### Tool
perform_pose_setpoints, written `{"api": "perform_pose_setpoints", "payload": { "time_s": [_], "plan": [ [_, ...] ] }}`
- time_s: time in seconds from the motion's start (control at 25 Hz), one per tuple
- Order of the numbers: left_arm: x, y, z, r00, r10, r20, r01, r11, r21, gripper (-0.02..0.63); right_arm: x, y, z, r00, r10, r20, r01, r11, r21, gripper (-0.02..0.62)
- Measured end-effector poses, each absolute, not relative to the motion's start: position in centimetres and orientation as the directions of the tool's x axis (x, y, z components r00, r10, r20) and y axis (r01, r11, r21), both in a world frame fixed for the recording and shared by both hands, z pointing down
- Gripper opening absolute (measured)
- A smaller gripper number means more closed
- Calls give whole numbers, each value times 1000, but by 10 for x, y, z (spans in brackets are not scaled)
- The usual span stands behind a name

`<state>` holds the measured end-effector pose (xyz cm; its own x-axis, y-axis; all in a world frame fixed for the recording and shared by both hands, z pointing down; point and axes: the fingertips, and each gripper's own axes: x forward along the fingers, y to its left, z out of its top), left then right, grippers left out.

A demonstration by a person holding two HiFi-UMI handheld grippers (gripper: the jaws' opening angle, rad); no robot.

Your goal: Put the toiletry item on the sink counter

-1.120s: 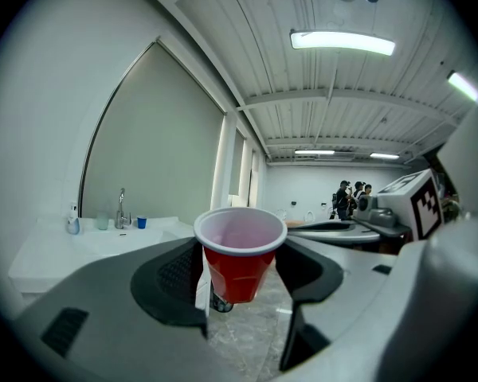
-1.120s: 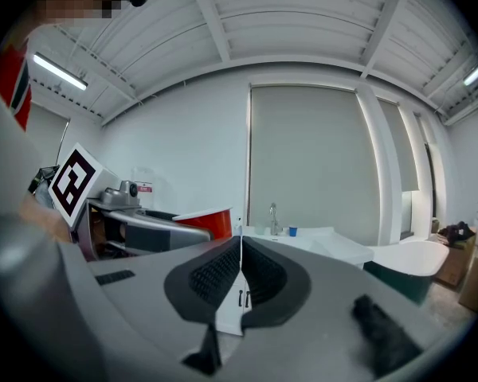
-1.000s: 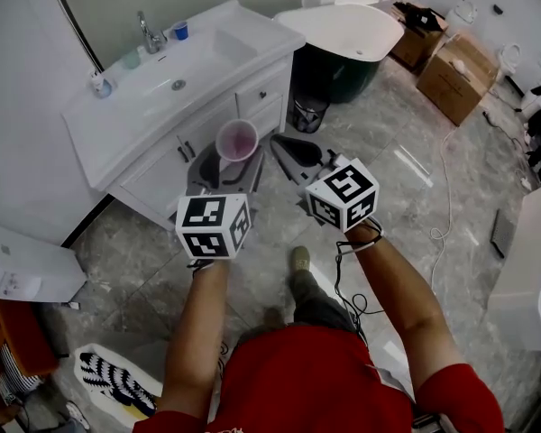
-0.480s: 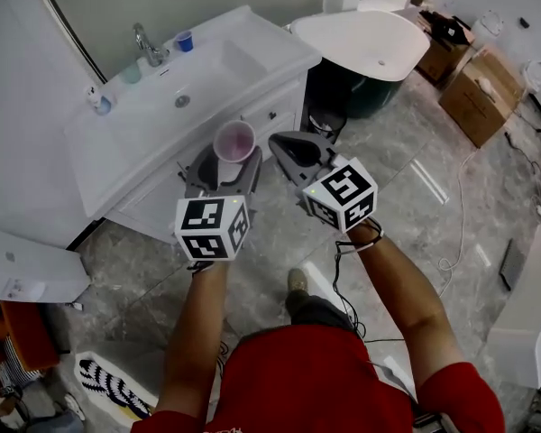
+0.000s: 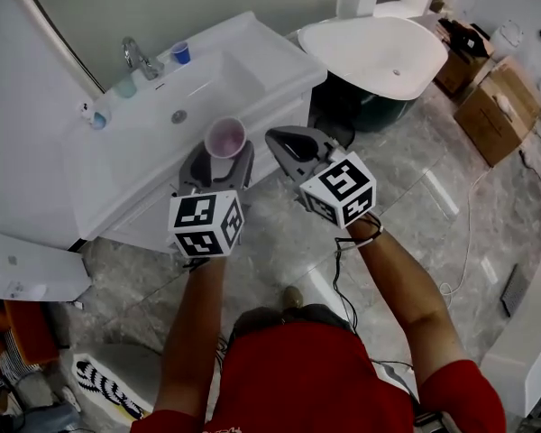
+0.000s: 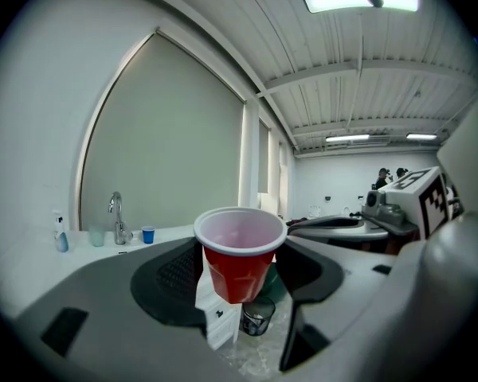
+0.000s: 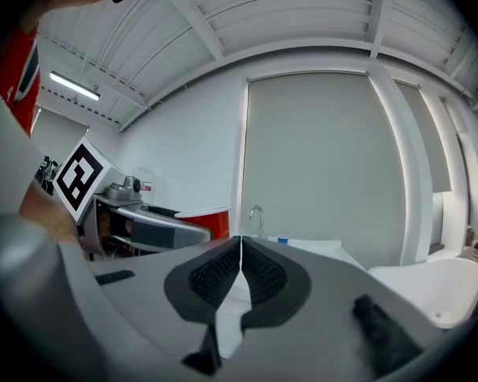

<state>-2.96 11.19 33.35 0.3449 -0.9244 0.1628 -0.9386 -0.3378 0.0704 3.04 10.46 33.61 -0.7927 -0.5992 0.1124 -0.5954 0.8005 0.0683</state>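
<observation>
Far left on the desk (image 5: 279, 54) stands what looks like a small bottle (image 5: 95, 115), then the faucet (image 5: 133, 54) and a blue cup (image 5: 180, 52). Your left gripper (image 5: 221, 162) fingers clamp the red cup (image 6: 239, 261) upright in the air, near the desk's front edge. Your right gripper (image 7: 240, 273) fingers are pressed together, empty.

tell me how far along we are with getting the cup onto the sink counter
Done: the red cup is picked up, clamped upright in the left tongs. In hand: it is held in the air near the front of the sink counter; the right tongs are shut and empty. Left: bring the cup over a bare patch of counter, set it down and open the tongs.
</observation>
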Motion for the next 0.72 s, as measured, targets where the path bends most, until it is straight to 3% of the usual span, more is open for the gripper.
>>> {"api": "perform_pose_setpoints", "payload": {
  "time_s": [0.72],
  "plan": [
    [-33, -13, 349, 303, -939, 165, -953, -293, 78, 291, 24, -17, 348, -800, -583, 139, -575, 812, 97, 29]
  ]
}}
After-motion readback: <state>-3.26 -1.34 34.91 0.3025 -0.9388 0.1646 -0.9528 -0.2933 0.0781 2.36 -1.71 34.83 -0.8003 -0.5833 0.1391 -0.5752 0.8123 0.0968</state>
